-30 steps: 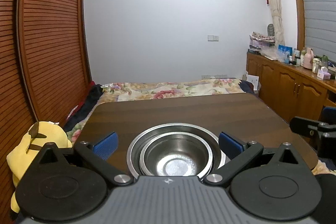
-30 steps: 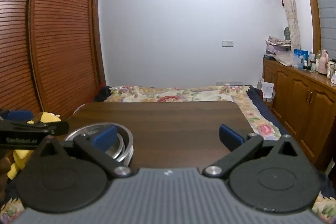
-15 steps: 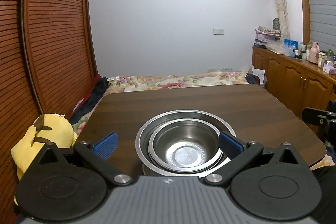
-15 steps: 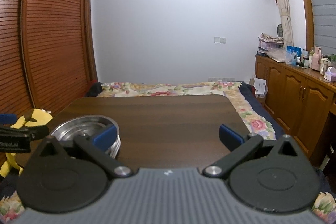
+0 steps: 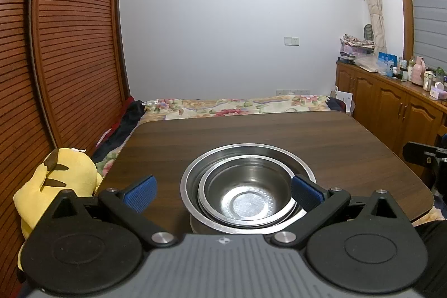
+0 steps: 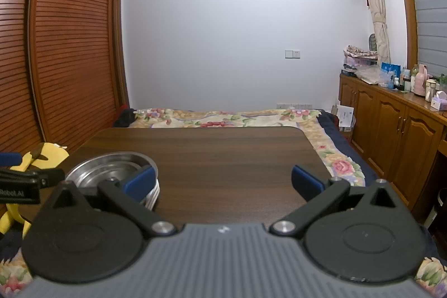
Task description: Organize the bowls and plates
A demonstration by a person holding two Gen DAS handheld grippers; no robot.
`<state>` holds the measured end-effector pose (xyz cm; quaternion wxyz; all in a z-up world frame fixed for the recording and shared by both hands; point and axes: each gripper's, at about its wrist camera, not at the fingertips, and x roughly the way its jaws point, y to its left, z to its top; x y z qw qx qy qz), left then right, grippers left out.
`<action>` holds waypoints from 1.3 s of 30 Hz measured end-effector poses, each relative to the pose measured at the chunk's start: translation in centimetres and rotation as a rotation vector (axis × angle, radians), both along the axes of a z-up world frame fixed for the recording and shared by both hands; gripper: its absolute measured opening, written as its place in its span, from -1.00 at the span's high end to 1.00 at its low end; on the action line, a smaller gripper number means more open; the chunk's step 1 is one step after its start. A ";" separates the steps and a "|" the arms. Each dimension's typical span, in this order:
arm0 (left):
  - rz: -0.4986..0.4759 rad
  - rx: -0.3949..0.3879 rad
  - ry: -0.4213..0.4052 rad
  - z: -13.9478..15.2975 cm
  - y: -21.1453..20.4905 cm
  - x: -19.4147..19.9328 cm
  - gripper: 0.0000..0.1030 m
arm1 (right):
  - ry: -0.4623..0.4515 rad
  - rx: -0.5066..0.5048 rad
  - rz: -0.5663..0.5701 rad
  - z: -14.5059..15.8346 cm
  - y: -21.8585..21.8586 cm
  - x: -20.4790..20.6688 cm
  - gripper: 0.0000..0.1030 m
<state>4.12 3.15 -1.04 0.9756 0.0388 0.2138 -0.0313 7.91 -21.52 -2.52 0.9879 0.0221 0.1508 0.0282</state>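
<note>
Between the spread blue pads of the left hand-held gripper sits a nested stack of steel bowls, gripped by neither pad, though the right pad overlaps the rim in view. The stack rests near the desk's front edge, mouths upward; being round, it has no long axis. Nesting small inside large probably saves space. Off to the side, the right hand-held gripper hangs agape over bare wood, holding nothing.

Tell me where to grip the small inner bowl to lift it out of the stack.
Probably pinch the inner bowl's near rim, from above on the left gripper's side. Its wall sits nested inside the larger bowl, so only the rim is free.
</note>
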 end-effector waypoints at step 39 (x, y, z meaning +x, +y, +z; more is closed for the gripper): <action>-0.010 -0.002 -0.019 0.7 0.0 -0.8 -1.00 | 0.009 0.021 0.000 -0.1 -0.8 0.2 -1.00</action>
